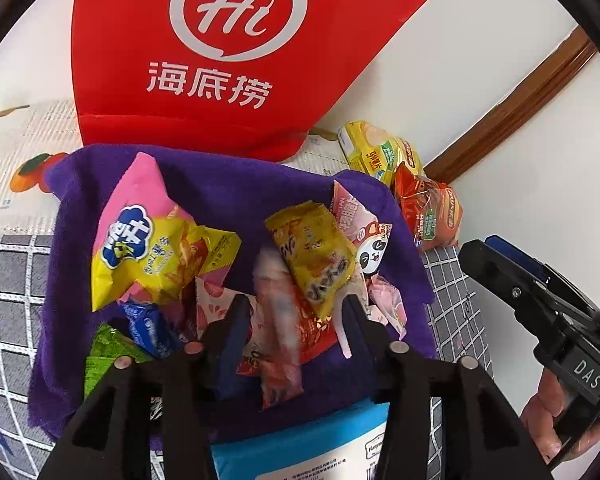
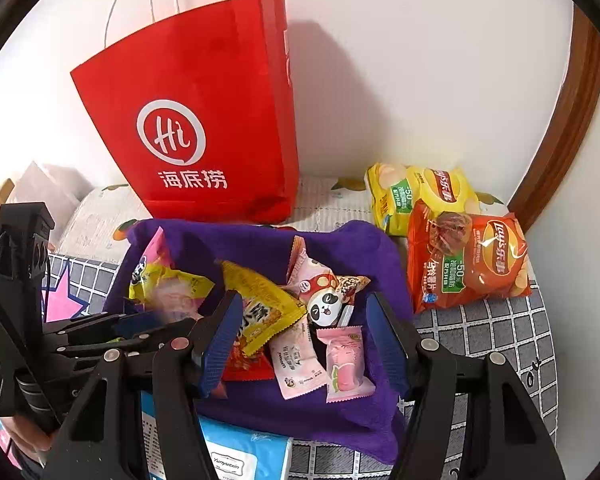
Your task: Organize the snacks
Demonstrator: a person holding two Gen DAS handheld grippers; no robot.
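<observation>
Snacks [image 2: 260, 312] lie on purple cloth [image 2: 340, 412] over checked bedding [image 2: 480, 344] by white wall [image 2: 420, 80]; both tongs released.

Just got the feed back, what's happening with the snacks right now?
A person holds both grippers over a purple cloth piled with small snack packets. The left gripper is open, with a blurred pink packet between its fingers that does not look clamped. The right gripper hangs open and empty above the pile. Two Lay's chip bags lie off the cloth beside a red paper bag.
</observation>
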